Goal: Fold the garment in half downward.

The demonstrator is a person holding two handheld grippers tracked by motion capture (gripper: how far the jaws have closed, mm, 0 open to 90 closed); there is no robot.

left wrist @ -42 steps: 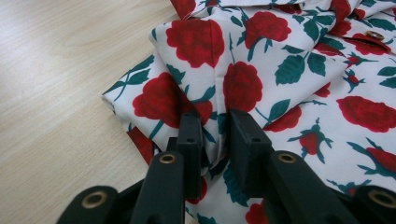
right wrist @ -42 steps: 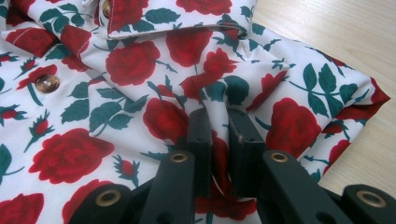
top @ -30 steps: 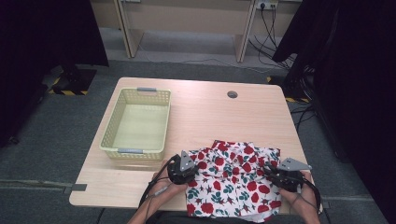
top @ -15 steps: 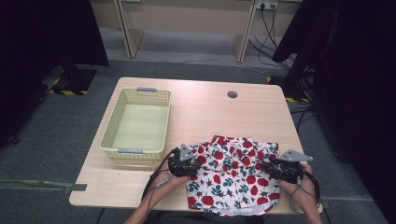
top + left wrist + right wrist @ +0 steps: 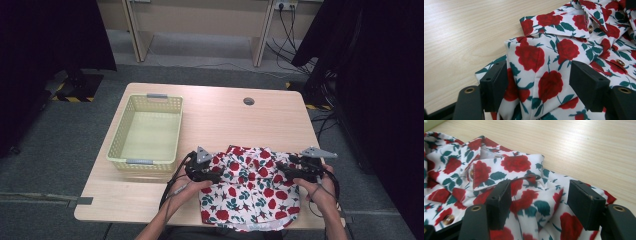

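A white shirt printed with red roses and green leaves point(image 5: 247, 187) lies crumpled at the table's front edge, its collar toward the far side. My left gripper point(image 5: 216, 173) rests at the shirt's left shoulder, my right gripper point(image 5: 283, 169) at its right shoulder. In the left gripper view the jaws point(image 5: 541, 75) stand apart around a raised fold of the shirt point(image 5: 541, 62) and do not squeeze it. The right gripper view shows the same: the jaws point(image 5: 544, 197) are apart over loose cloth point(image 5: 524, 162) below the collar. Both pairs of jaws have just been opening.
A pale yellow plastic basket point(image 5: 120, 150) with grey handles stands to the left of the shirt, with nothing in it. A round cable hole point(image 5: 248, 101) sits near the table's far edge. Desk legs and cables stand on the floor beyond the wooden table point(image 5: 225, 120).
Both grippers have moved a little away from the person and let go of the shirt's shoulders. The shirt has settled flatter on the table.
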